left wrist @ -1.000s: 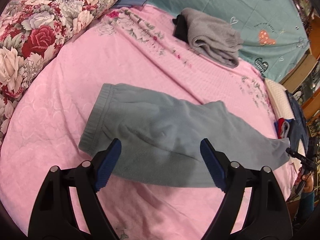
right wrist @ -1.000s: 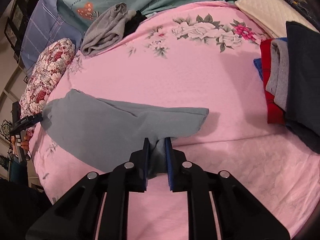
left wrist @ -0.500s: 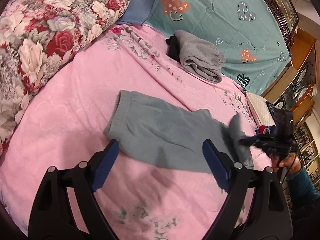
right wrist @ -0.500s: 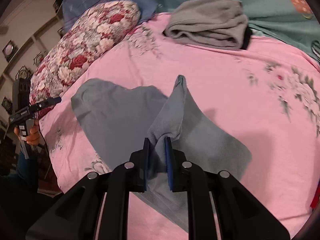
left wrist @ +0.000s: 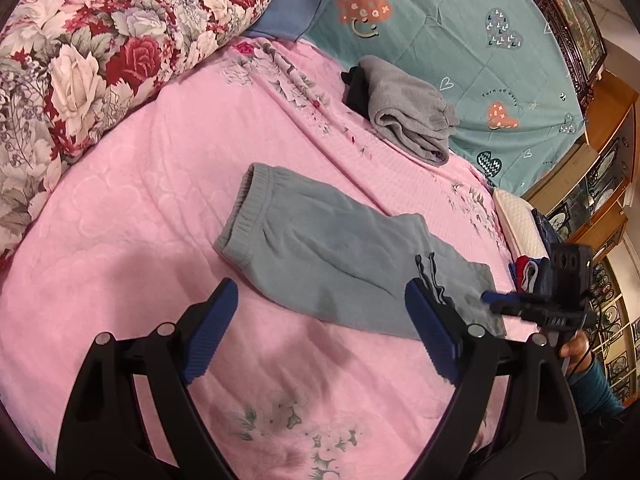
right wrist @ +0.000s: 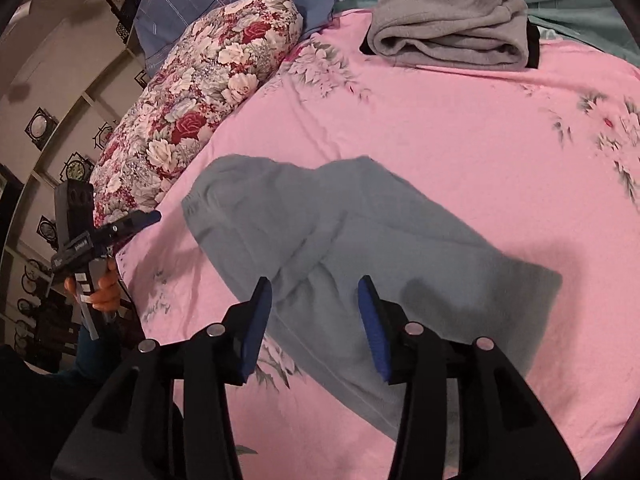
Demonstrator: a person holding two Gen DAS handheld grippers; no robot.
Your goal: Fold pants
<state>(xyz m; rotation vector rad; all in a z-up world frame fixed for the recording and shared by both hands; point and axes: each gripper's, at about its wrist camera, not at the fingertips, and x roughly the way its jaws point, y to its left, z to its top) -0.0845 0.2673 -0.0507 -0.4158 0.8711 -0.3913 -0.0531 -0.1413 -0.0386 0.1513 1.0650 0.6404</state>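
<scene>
The grey-blue pants (left wrist: 340, 248) lie on the pink bedspread (left wrist: 140, 220), folded over so the leg end rests on the upper part; the elastic waistband points to the far left. They also show in the right wrist view (right wrist: 360, 248). My left gripper (left wrist: 320, 332) is open and empty, hovering near the pants' front edge. My right gripper (right wrist: 314, 320) is open just above the folded cloth, holding nothing. It also shows in the left wrist view (left wrist: 504, 304) at the pants' right end.
A folded grey garment (left wrist: 408, 108) lies at the back by a teal quilt (left wrist: 460, 40). A floral pillow (left wrist: 100, 52) lies at the left. A stack of folded clothes (left wrist: 528, 272) and a cream cushion (left wrist: 516, 220) sit at the right. Wooden cabinets stand beyond.
My right gripper carried the leg end over toward the waistband, then opened and let it go. The pants now lie folded in half. My left gripper stayed open and drew back a little.
</scene>
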